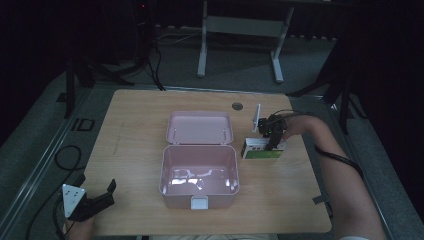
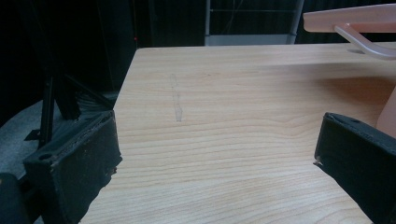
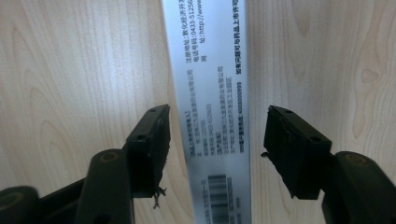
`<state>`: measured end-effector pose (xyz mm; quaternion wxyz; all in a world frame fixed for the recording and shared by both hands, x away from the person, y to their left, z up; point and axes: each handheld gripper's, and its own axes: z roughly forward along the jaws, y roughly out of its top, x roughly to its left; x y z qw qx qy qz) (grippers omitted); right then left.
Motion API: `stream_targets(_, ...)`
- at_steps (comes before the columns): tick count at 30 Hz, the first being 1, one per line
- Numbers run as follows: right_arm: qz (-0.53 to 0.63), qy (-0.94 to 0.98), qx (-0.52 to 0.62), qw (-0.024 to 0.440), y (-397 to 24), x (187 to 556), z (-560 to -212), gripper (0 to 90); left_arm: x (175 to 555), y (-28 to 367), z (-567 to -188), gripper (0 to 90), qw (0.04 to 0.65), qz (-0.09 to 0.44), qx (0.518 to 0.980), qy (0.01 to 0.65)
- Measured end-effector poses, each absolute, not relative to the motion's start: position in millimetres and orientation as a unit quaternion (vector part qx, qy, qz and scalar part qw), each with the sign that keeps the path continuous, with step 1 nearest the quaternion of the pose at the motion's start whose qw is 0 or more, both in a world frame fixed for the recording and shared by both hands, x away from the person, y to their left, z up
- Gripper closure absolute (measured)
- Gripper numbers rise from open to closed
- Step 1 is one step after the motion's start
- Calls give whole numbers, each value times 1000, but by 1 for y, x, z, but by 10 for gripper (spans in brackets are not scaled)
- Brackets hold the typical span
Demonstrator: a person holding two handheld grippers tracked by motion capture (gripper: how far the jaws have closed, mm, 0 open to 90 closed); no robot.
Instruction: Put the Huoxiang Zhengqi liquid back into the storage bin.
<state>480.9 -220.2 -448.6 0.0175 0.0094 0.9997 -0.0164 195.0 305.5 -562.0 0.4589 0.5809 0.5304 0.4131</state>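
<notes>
A small green and white carton (image 1: 256, 150) lies on the wooden table, right of an open pink lunch box (image 1: 164, 172). My right gripper (image 1: 274, 143) points down over the carton's right end. In the right gripper view the carton's white printed side (image 3: 210, 56) runs up between the jaws of the right gripper (image 3: 217, 128). The jaws straddle it; the left one is close to its edge and a gap shows at the right one. My left gripper (image 1: 108, 193) rests open at the table's front left corner, with nothing in it (image 2: 217, 140).
The lunch box's lid (image 1: 200, 128) lies flat behind its base, and its edge and handle (image 2: 359, 28) reach into the left gripper view. A round cable hole (image 1: 237, 106) sits near the table's far edge. Table legs and cables stand on the floor beyond.
</notes>
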Motion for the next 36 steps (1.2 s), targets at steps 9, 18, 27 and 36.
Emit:
stream_targets(9, -32, 999, -2, 6, -217, 485, -461, 528, 195, 306, -562, 3, 459, 413, 581, 530)
stream_targets(18, -39, 999, 4, 3, -214, 483, -461, 615, 195, 305, -562, 3, 459, 412, 583, 530)
stream_targets(27, -37, 999, 14, 4, -218, 472, -453, 617, 195, 305, -562, 3, 458, 411, 584, 529)
stream_targets(36, -43, 999, 12, 5, -219, 447, -449, 618, 195, 305, -562, 3, 458, 412, 584, 529)
